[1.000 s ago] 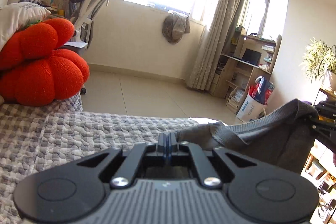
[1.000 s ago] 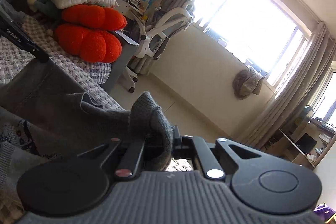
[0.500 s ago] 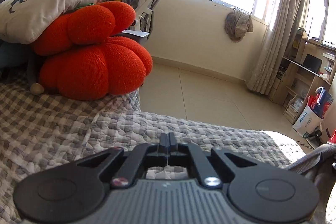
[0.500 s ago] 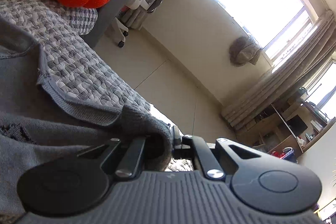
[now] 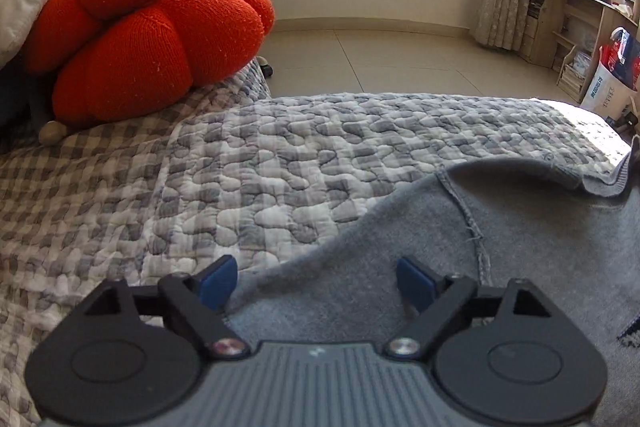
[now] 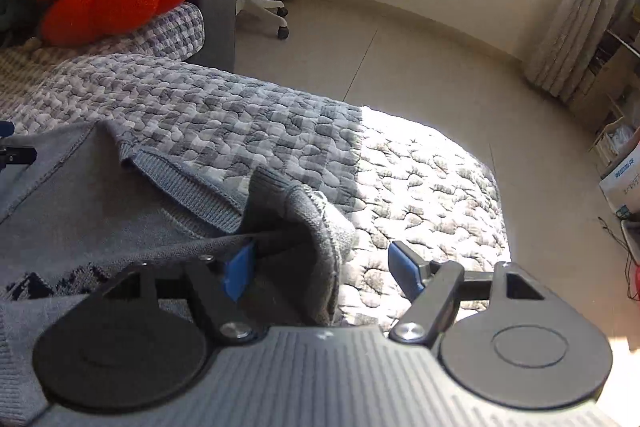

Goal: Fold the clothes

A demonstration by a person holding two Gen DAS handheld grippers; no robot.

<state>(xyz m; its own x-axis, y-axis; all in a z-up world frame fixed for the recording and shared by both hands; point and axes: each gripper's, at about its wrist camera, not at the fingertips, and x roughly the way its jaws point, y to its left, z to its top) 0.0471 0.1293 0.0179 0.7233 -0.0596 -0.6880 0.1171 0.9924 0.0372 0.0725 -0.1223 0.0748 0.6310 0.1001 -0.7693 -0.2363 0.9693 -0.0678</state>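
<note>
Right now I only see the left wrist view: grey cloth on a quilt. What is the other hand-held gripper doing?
Observer: The right hand-held gripper is open. Its jaws have just been opening, and the ribbed cuff of the grey sweater sits between them, not pinched.
Visitor: Is that cuff lying flat?
Observer: No, it stands up in a folded hump on the quilt.
Visitor: Anything beyond the bed?
Observer: An office chair's white wheeled base stands on the floor.
</note>
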